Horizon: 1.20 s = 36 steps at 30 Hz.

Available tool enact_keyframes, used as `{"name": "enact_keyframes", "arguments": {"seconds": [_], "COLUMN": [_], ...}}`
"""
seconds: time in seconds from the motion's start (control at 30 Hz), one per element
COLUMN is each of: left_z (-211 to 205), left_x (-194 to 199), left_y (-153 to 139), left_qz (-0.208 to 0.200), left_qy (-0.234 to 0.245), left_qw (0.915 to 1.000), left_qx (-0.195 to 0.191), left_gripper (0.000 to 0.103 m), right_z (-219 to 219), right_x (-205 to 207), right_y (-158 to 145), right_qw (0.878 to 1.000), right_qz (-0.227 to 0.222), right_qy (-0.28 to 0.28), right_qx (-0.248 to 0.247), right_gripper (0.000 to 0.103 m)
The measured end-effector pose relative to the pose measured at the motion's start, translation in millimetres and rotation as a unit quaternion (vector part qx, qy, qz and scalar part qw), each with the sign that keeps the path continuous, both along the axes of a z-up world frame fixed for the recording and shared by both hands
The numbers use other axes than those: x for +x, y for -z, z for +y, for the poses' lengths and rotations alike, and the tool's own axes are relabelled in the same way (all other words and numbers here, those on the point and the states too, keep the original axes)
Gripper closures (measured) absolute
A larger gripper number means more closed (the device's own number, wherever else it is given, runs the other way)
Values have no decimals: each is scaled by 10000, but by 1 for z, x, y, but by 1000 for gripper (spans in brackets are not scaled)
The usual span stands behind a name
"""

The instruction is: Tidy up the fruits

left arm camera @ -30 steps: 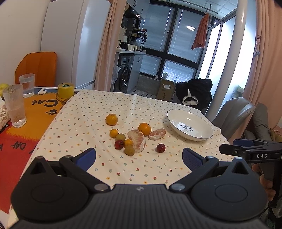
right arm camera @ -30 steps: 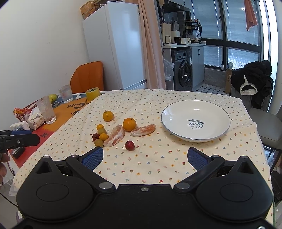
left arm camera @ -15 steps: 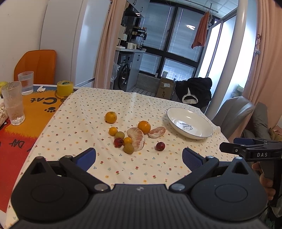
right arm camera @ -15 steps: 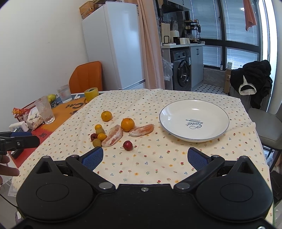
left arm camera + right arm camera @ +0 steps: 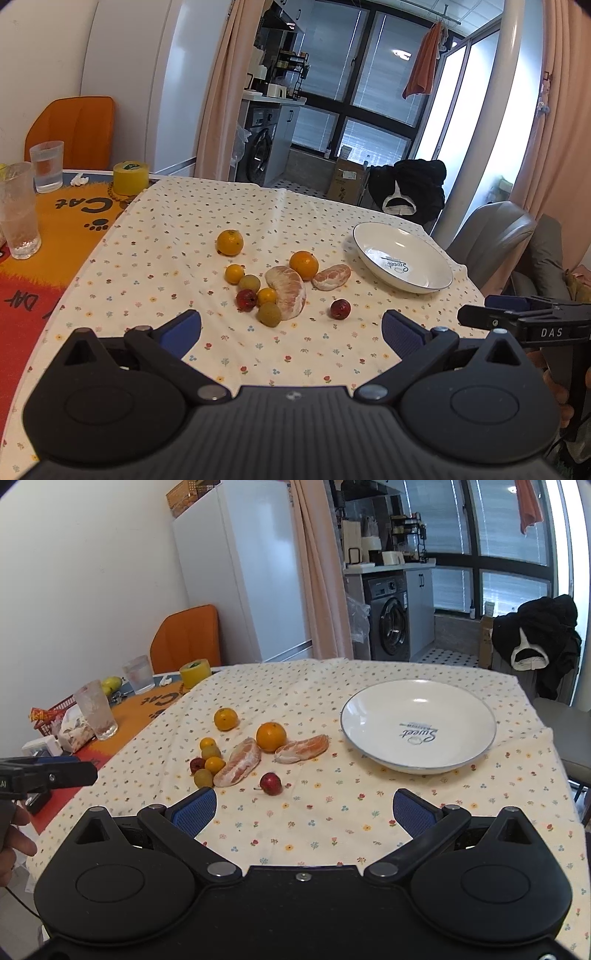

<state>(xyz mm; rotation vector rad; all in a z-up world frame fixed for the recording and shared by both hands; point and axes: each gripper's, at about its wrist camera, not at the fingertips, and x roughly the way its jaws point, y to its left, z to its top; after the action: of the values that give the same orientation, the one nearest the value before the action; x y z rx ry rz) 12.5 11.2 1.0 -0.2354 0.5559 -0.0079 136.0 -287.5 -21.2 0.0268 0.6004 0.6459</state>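
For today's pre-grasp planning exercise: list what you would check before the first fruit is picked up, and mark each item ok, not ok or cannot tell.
1. Left gripper jaws open and holding nothing: ok.
2. Right gripper jaws open and holding nothing: ok.
3. White plate free to take fruit, nothing in it: ok.
4. Lone red fruit stands apart from the cluster, with room for jaws on both sides: ok.
5. Large peeled segment clear of neighbours: not ok, small fruits sit against its end.
6. Tablecloth flat under the fruit, so nothing rolls: cannot tell.
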Motion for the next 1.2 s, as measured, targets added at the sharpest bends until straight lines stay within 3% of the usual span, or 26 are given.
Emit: {"name": "enact_keyframes", "arguments": {"seconds": [0.43,1.2], "left_z": [3,8], "left_x": [17,66], "left_y": [15,51], "left_qz": [-42,430], "left_qy": [-134,-30], "left_qw": [9999,9991], "left_qx": [3,-60], "left_gripper": [0,0], "right_z": [10,39], "right_x": [11,48], "right_y": [11,47], "right_qw": [9999,9978], "right_qz": [60,474], "right_qy": [-149,-409], "right_qx": [43,-227], "right_gripper": [0,0]}}
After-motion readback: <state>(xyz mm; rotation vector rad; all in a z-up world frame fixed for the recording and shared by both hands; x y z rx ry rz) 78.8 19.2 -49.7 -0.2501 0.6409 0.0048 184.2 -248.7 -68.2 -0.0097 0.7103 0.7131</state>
